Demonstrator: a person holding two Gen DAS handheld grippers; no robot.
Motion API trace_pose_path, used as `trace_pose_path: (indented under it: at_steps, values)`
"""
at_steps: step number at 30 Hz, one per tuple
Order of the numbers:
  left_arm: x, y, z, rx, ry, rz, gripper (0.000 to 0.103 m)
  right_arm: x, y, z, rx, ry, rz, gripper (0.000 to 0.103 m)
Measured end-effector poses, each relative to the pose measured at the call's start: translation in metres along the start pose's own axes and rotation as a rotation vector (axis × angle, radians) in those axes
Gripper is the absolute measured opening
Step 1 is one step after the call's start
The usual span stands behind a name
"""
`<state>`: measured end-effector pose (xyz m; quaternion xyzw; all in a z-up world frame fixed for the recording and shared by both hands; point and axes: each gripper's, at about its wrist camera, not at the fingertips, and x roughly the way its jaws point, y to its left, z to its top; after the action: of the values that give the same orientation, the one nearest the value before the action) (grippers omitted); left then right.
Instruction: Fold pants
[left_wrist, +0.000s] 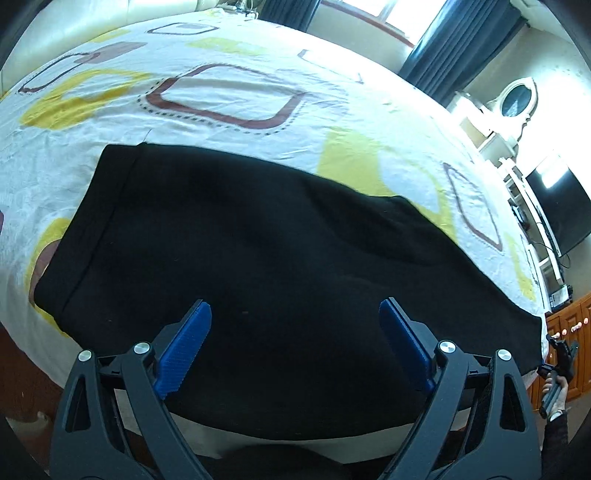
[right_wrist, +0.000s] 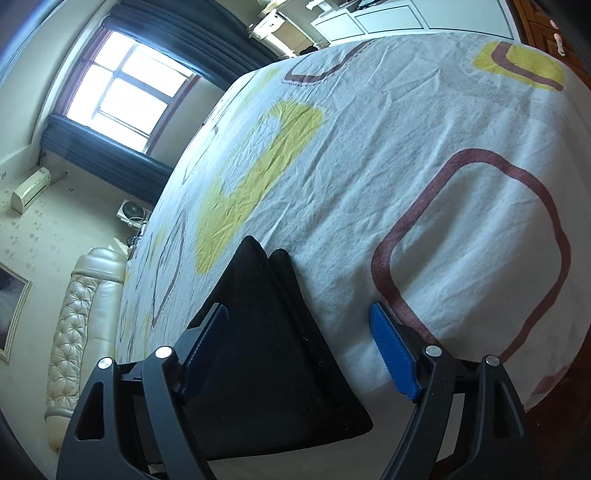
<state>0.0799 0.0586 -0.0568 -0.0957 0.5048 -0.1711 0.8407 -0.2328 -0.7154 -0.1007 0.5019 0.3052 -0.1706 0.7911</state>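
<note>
At the bottom of the left wrist frame, the left gripper hovers over the black pants, fingers wide and holding nothing — likely lining up for a grasp. The right gripper, fingers equally wide, straddles the pants' leg end near the bed's edge. Beyond, the patterned bedsheet stretches toward the curtained window.

Your right gripper over the end of the pants

Your blue pads stand wide apart, gripping nothing. The black pants lie folded on the patterned bedsheet, running between the pads but nearer the left one; bare sheet lies by the right pad. A window sits far ahead, left.
</note>
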Motion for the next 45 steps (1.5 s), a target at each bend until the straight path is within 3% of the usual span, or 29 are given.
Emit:
trace_pose_path:
  at_steps: [3, 6, 9, 12, 14, 18, 21, 27, 34, 38, 45]
  values:
    - [0.0, -0.002, -0.004, 0.028, -0.003, -0.041, 0.092, 0.009, 0.006, -0.001, -0.003, 0.107, 0.099, 0.079]
    - [0.004, -0.013, -0.004, 0.115, 0.012, 0.0, 0.096, 0.021, 0.015, -0.009, -0.034, 0.228, 0.162, 0.079]
    - [0.007, -0.025, -0.01, 0.197, 0.012, 0.058, 0.097, 0.024, 0.017, -0.01, -0.026, 0.251, 0.16, 0.075]
    - [0.008, -0.029, -0.011, 0.242, 0.019, 0.084, 0.097, 0.024, 0.018, -0.01, -0.057, 0.276, 0.086, 0.051]
    - [0.008, -0.025, -0.009, 0.219, 0.022, 0.065, 0.097, 0.026, 0.02, -0.012, -0.078, 0.305, 0.065, 0.034]
    - [0.006, -0.016, -0.004, 0.149, 0.025, 0.024, 0.097, 0.023, 0.03, -0.018, -0.093, 0.307, 0.035, 0.026]
    - [0.004, -0.012, -0.001, 0.113, 0.033, 0.003, 0.097, 0.015, 0.042, -0.017, -0.066, 0.27, 0.064, 0.024]
    - [0.003, -0.005, 0.002, 0.037, 0.031, -0.033, 0.097, -0.018, 0.081, -0.014, -0.011, 0.192, 0.258, 0.024]
    - [0.003, -0.01, 0.001, 0.019, 0.038, 0.001, 0.097, -0.035, 0.162, -0.032, -0.113, 0.205, 0.356, 0.024]
    - [0.003, -0.008, 0.003, -0.001, 0.038, -0.008, 0.097, -0.024, 0.219, -0.055, -0.19, 0.23, 0.38, 0.024]
    - [0.003, -0.006, 0.004, -0.021, 0.044, -0.015, 0.098, 0.02, 0.299, -0.112, -0.354, 0.314, 0.312, 0.024]
